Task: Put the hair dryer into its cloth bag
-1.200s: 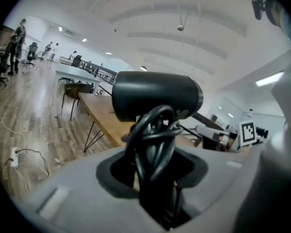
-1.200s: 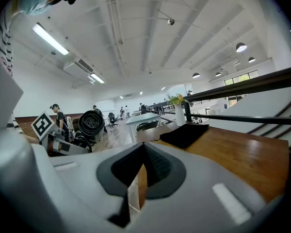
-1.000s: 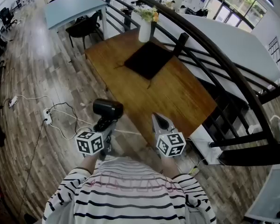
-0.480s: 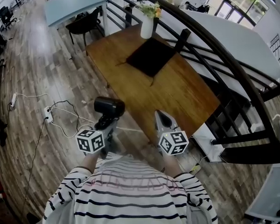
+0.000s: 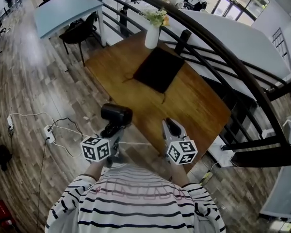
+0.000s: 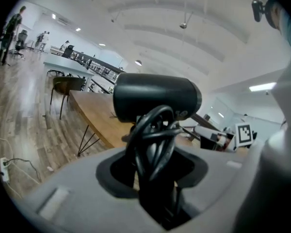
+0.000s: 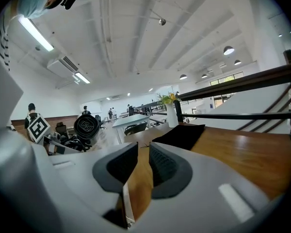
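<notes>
A black hair dryer point(image 5: 115, 114) with its cord wound round the handle is held upright, off the near corner of the wooden table point(image 5: 194, 101). My left gripper point(image 5: 111, 131) is shut on that handle point(image 6: 155, 178). The black cloth bag point(image 5: 159, 69) lies flat on the table's far half, well ahead of both grippers. My right gripper point(image 5: 171, 126) hovers over the table's near edge; its jaws have just been opening and stand a narrow gap apart with nothing between them point(image 7: 144, 166). The right gripper view shows the dryer point(image 7: 87, 127) at left and the bag point(image 7: 182, 135) ahead.
A white vase with flowers point(image 5: 152, 33) stands just beyond the bag. A black railing point(image 5: 223, 57) curves along the table's right side. A dark chair point(image 5: 77, 30) and a pale blue table point(image 5: 63, 8) are far left. Cables and a power strip point(image 5: 49, 134) lie on the wood floor.
Both grippers have moved forward toward the wooden table, the left one carrying the hair dryer. The right gripper's jaws, shut before, now stand slightly apart.
</notes>
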`<state>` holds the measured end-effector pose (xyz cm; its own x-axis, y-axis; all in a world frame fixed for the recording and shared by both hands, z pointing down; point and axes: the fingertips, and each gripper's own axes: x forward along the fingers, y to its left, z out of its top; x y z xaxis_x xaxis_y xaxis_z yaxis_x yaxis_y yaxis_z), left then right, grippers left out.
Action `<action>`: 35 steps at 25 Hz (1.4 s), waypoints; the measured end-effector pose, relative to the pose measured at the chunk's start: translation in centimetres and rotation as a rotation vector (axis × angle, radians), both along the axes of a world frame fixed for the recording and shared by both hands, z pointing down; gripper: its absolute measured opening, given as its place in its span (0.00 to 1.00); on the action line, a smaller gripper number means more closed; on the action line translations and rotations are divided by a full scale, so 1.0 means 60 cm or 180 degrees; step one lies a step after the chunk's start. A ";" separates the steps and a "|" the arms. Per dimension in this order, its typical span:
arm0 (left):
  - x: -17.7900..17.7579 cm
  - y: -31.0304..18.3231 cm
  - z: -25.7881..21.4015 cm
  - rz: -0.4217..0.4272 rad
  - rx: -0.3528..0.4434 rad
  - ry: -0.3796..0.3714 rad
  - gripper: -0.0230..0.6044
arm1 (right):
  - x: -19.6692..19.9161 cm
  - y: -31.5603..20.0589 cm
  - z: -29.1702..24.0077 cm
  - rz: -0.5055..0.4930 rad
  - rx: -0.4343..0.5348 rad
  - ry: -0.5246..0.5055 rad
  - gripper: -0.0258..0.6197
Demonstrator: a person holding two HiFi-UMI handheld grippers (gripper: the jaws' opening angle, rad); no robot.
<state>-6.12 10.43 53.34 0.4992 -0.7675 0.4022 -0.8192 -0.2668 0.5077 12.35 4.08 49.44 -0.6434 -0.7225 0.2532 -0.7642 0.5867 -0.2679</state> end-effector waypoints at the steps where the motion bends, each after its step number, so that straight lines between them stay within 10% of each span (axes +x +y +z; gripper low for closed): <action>1: -0.020 -0.017 0.000 0.0045 -0.0010 0.0003 0.31 | -0.019 -0.014 -0.001 0.0045 -0.0007 0.0007 0.15; 17: -0.208 -0.225 0.003 0.0719 -0.0016 -0.0045 0.31 | -0.173 -0.152 -0.001 0.0724 -0.0042 0.0293 0.17; 35: -0.121 -0.294 0.042 0.0561 -0.0117 -0.0065 0.31 | -0.085 -0.311 0.176 -0.0304 -0.0149 0.1927 0.25</action>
